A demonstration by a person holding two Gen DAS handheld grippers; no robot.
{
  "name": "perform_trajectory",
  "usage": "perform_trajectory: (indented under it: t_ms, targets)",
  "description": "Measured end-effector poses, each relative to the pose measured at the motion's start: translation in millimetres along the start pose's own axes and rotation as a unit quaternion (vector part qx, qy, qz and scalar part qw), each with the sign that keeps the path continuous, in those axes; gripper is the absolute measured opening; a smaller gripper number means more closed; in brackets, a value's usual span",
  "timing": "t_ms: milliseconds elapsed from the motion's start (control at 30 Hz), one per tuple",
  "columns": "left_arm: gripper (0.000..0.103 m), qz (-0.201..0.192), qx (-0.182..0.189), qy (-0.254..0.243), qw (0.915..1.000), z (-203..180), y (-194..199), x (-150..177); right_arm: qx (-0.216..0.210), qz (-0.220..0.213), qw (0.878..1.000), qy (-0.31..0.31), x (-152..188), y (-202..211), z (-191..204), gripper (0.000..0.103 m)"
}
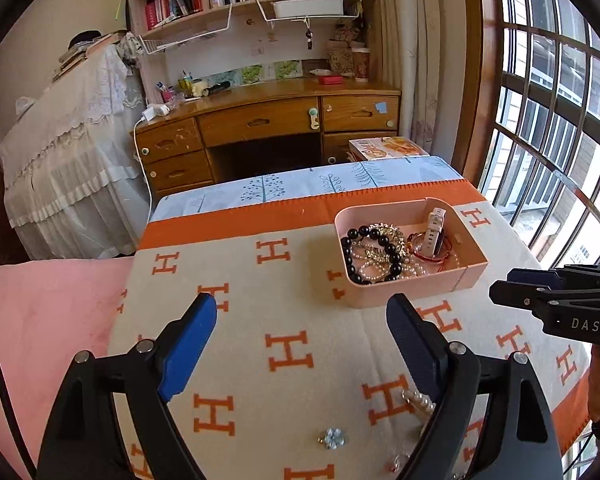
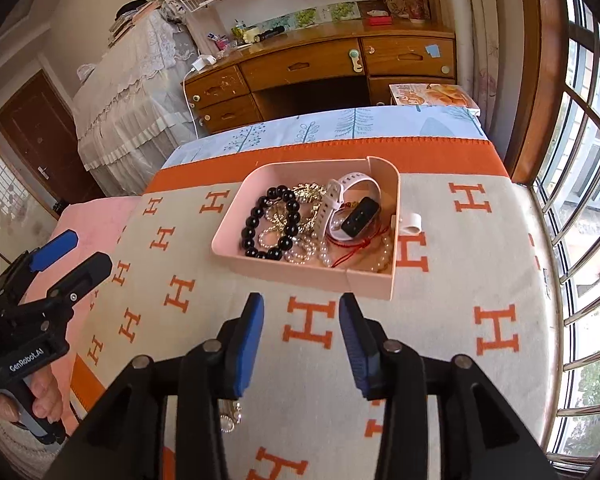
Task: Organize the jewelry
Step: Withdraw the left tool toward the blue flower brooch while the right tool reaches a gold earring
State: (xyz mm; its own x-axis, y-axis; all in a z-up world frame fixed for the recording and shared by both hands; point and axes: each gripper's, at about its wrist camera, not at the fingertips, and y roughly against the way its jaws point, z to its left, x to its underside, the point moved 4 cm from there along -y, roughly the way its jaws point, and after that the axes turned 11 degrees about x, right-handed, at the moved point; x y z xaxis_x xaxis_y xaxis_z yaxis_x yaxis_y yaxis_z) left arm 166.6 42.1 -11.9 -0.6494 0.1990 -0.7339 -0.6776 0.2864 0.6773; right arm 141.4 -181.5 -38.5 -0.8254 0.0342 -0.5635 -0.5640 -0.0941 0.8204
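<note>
Loose pieces sit nearest my lenses: a pearl clip [image 1: 418, 400] by my left claw's right finger and a small blue flower brooch [image 1: 332, 438] at 6 o'clock. My left gripper [image 1: 302, 308] stands wide with nothing in it; my right gripper [image 2: 302, 308] is narrower, also empty. At 1 o'clock sits the pink tray [image 1: 404, 296], holding the black bead bracelet [image 1: 376, 250], pearls and a white watch [image 2: 350, 204]. Risk, I judge: these 2 small pieces could snag the blanket [image 1: 240, 320] or slip from the pads.
</note>
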Motion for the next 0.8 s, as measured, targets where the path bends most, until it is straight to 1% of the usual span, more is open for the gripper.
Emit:
perform_trajectory:
  t_ms: [100, 167, 233, 333, 400, 533, 633, 800]
  targets:
    - [0.086, -0.011, -0.012, -0.005, 0.9998, -3.8, 19.4, 19.6, -0.009, -0.002, 1.000, 0.010, 20.8, 11.3, 9.8, 0.040]
    - [0.090, -0.016, -0.020, -0.007, 0.9997, -7.6, 29.7, 32.7, -0.016, -0.003, 1.000, 0.008, 33.6, 16.7, 13.3, 0.040]
    - [0.093, -0.017, -0.020, -0.004, 0.9996, -11.2, 37.2, 45.3, -0.024, 0.002, 1.000, 0.006, 47.1, 19.8, 16.6, 0.040]
    - [0.093, -0.017, -0.013, 0.008, 0.9997, -13.5, 44.8, 65.1, -0.035, 0.011, 0.999, 0.010, 67.0, 23.0, 21.6, 0.040]
    - [0.093, -0.012, -0.005, 0.015, 0.9998, -15.2, 45.9, 78.7, -0.039, 0.015, 0.999, 0.022, 81.9, 24.5, 26.3, 0.040]
    - [0.093, 0.011, 0.015, 0.035, 0.9992, -13.8, 42.8, 105.5, -0.034, 0.022, 0.997, 0.061, 111.6, 25.5, 36.9, 0.040]
    - [0.093, 0.026, 0.032, 0.052, 0.9978, -9.5, 39.0, 124.3, -0.040, 0.031, 0.995, 0.088, 133.8, 23.6, 44.8, 0.040]
    - [0.093, 0.042, 0.029, 0.066, 0.9965, -3.6, 32.0, 146.5, -0.058, 0.046, 0.991, 0.107, 155.7, 17.7, 51.4, 0.040]
